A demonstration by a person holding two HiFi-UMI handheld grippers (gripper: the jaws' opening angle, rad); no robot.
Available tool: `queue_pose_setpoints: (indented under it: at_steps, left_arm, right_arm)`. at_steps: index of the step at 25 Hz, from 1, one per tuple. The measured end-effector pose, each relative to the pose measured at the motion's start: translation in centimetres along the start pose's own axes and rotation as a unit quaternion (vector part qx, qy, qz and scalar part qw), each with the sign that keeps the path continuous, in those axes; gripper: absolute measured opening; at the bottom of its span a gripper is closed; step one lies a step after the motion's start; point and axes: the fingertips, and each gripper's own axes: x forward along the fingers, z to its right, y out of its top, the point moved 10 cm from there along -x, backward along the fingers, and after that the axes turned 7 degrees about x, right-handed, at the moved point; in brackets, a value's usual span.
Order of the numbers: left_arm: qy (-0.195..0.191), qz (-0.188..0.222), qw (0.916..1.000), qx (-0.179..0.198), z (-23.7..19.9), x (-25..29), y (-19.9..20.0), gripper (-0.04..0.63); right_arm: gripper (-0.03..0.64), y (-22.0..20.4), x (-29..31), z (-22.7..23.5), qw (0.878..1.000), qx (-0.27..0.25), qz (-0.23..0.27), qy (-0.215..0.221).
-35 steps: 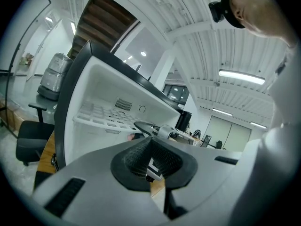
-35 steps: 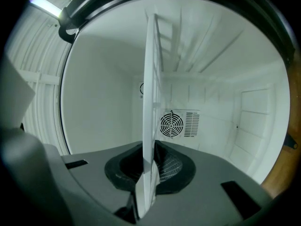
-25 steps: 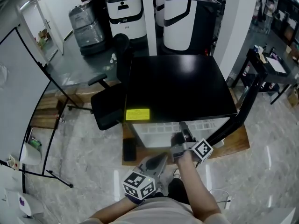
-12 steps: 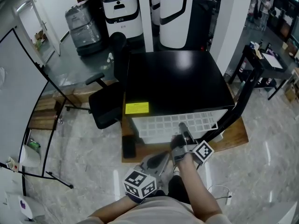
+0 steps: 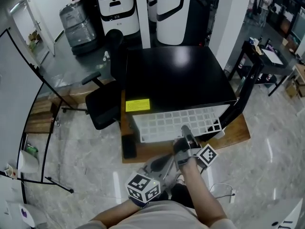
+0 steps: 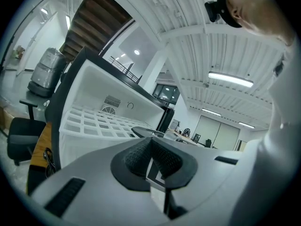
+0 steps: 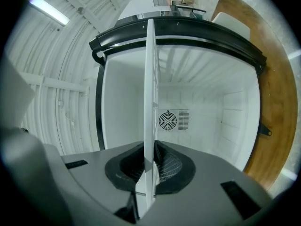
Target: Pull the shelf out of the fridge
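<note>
The white grid shelf (image 5: 174,123) sticks well out of the front of the small black fridge (image 5: 176,78). My right gripper (image 5: 187,137) is shut on the shelf's front edge. In the right gripper view the shelf (image 7: 149,102) runs edge-on between the jaws of the right gripper (image 7: 149,175) into the white fridge interior (image 7: 211,112), which has a round vent at the back. My left gripper (image 5: 159,165) hangs low beside my body, shut, with nothing in it. Past the closed left gripper (image 6: 151,160), the left gripper view shows the shelf (image 6: 96,122) from the side.
The fridge stands on a wooden board (image 5: 233,135) on the marble floor. A black office chair (image 5: 102,106) is just left of it. The open fridge door (image 5: 240,101) stands at the right. White machines (image 5: 116,6) and a black table (image 5: 267,56) are behind.
The shelf has slid further out of the fridge toward me, with my right gripper holding its front edge. The left gripper has stayed put.
</note>
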Motion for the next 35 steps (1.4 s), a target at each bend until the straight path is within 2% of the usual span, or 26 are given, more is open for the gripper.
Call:
queue_pose_setpoints:
  at_steps: [9, 15, 24, 35]
  left_arm:
    - [0.001, 0.004, 1.0, 0.002, 1.8, 0.2, -0.4, 0.006]
    - [0.02, 0.029, 0.9993, 0.009, 4.1, -0.5, -0.6, 0.006]
    - [0.069, 0.054, 0.996, 0.013, 7.7, -2.0, -1.4, 0.006]
    - [0.081, 0.071, 0.9941, 0.014, 14.3, -2.4, -2.7, 0.006]
  right_arm:
    - [0.048, -0.1, -1.8, -0.3, 1.0, 0.005, -0.003, -0.002]
    - [0.048, -0.2, -3.1, -0.5, 1.0, 0.014, -0.006, -0.004]
    - [0.048, -0.6, -5.9, -1.1, 0.999, 0.031, -0.016, -0.013]
    - [0.046, -0.4, -13.2, -2.0, 0.997, 0.046, -0.066, -0.013]
